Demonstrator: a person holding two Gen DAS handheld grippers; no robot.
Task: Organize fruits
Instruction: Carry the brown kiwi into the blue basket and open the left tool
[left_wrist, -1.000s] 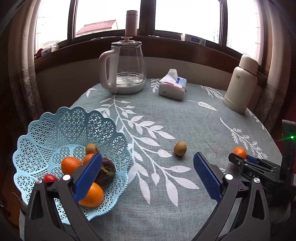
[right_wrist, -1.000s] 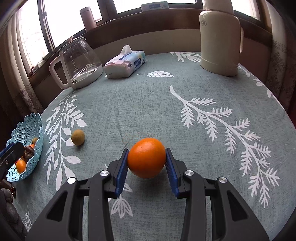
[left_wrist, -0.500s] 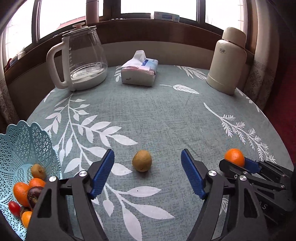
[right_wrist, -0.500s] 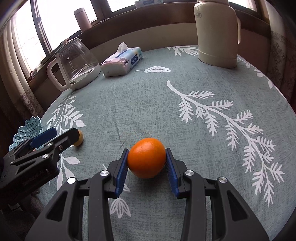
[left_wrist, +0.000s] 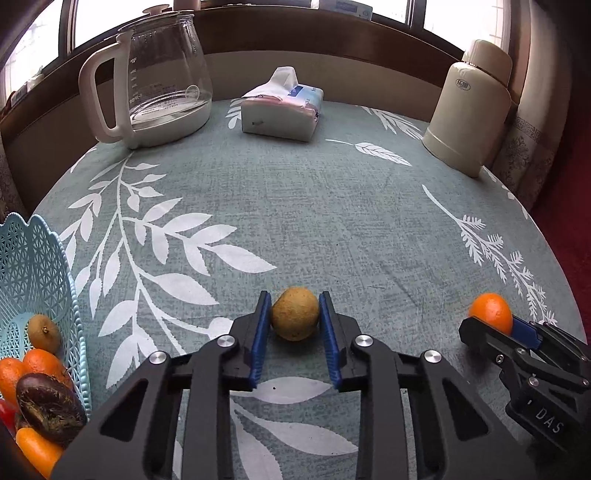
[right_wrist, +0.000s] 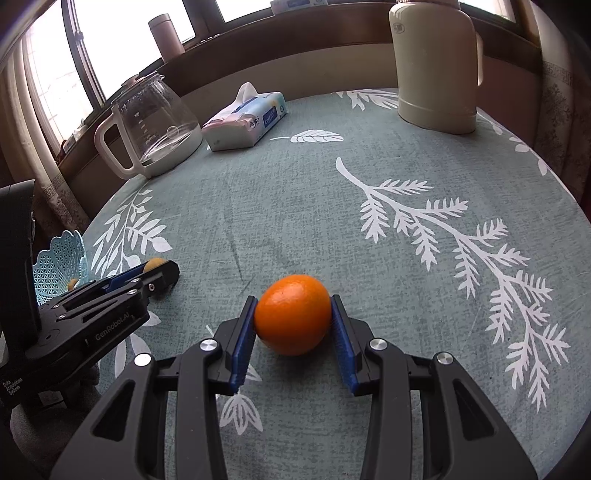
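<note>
— Round table under the window, teal cloth (left_wrist: 332, 221) with white leaf sprigs. What writing can you read?

— Your left gripper's body reads "GenRobot.AI", with "Data Acquisition System" lower down, in the right wrist view. Your right gripper shows "DAS". The tissue pack's (left_wrist: 281, 110) print and the flask's (left_wrist: 467, 110) small logo are too fine to read.

— How are your grippers standing?

— Your left gripper (left_wrist: 295, 321) lies low over the cloth at 6 o'clock, its blue pads closed against both sides of the kiwi (left_wrist: 295, 314). Your right gripper (right_wrist: 293, 321) is pinched the same way on an orange (right_wrist: 293, 319), which sits on the cloth; in the left view it shows at 4 o'clock.

— Count things for me.

— One glass kettle (left_wrist: 155, 74) at 11 o'clock, one tissue pack at 12, one cream flask at 1. One blue lattice basket (left_wrist: 33, 266) at 8 o'clock, holding one more kiwi, about three orange fruits, one dark purple fruit and a red piece at the frame edge.
</note>
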